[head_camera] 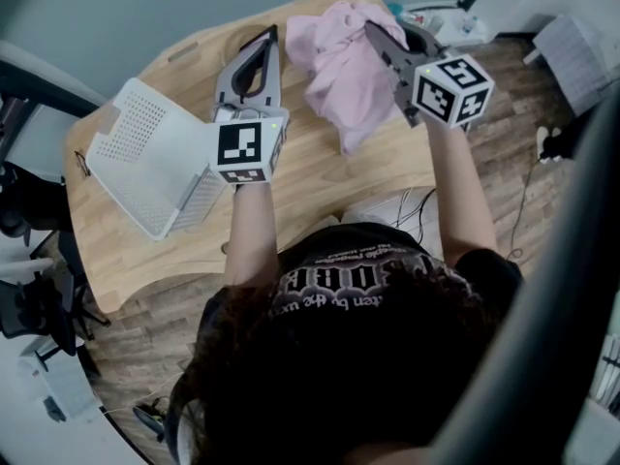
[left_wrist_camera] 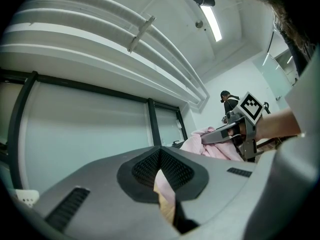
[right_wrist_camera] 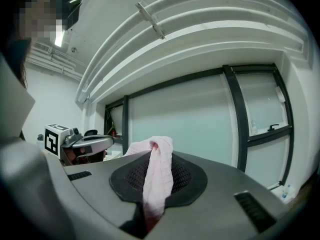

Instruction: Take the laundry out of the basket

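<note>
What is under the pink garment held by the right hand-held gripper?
Only bare wooden tabletop shows around the pink garment. The patch directly beneath it is covered by the cloth, so anything there cannot be seen. The white basket lies apart, to its left.

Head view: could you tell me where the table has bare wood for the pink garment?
Bare wood lies between the two forearms at the table's near edge, and along the far edge beyond the white basket. The basket fills the left; the pink garment in the right gripper crowds the far right.
</note>
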{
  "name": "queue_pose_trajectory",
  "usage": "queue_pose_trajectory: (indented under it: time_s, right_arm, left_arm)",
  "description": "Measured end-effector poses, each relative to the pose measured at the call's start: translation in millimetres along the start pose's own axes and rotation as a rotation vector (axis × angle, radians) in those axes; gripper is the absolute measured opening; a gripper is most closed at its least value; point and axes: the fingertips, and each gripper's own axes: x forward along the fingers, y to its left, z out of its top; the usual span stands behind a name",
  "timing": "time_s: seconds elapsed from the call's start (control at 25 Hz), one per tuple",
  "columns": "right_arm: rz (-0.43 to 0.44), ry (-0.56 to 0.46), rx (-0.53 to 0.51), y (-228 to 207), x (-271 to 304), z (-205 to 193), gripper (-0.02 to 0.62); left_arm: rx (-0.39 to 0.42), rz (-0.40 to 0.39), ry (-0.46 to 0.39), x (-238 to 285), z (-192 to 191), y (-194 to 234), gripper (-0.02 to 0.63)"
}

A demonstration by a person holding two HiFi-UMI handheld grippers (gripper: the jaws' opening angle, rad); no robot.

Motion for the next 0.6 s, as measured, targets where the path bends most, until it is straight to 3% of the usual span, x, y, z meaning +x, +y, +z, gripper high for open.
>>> queue_pose_trajectory:
  time_s: [0.6]
  right_arm:
    - [0.01, 0.002, -0.021, 5.5, -8.3, 2.3, 0.057]
  left_arm:
    - [-0.021, 0.009, 0.009, -6.6, 0.0, -5.2, 0.002]
